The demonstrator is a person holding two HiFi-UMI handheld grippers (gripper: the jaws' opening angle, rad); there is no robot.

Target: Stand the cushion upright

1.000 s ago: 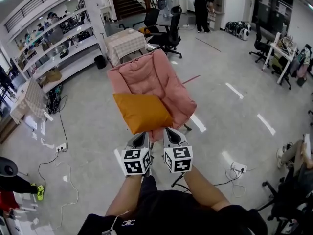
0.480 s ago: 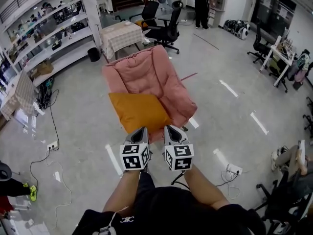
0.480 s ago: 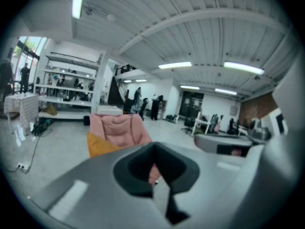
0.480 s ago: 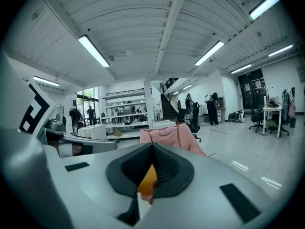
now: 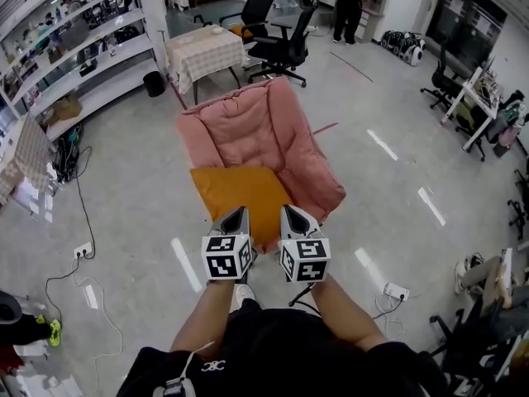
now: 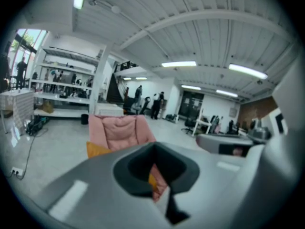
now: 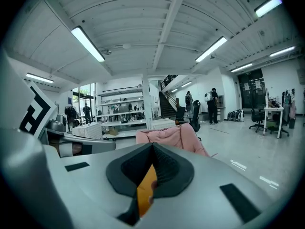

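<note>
An orange cushion (image 5: 240, 197) lies flat on the seat of a pink padded chair (image 5: 264, 131), toward the seat's left side. My left gripper (image 5: 235, 215) and right gripper (image 5: 289, 213) are side by side just short of the cushion's near edge, both pointing at the chair, both shut with nothing held. In the left gripper view the chair (image 6: 119, 130) stands a little way ahead, with a corner of the cushion (image 6: 95, 149) showing at its left. In the right gripper view the chair's back (image 7: 174, 136) rises over the jaws, and orange shows through the slit between them.
A table with a checked cloth (image 5: 207, 52) and black office chairs (image 5: 281, 44) stand behind the pink chair. Shelving (image 5: 74, 48) lines the left wall. Cables (image 5: 83, 222) and a power strip (image 5: 395, 289) lie on the floor. People stand at the far back.
Both grippers have moved forward toward the chair. The chair and cushion now sit closer, and the gripper tips reach the cushion's near edge. The jaws have stayed shut.
</note>
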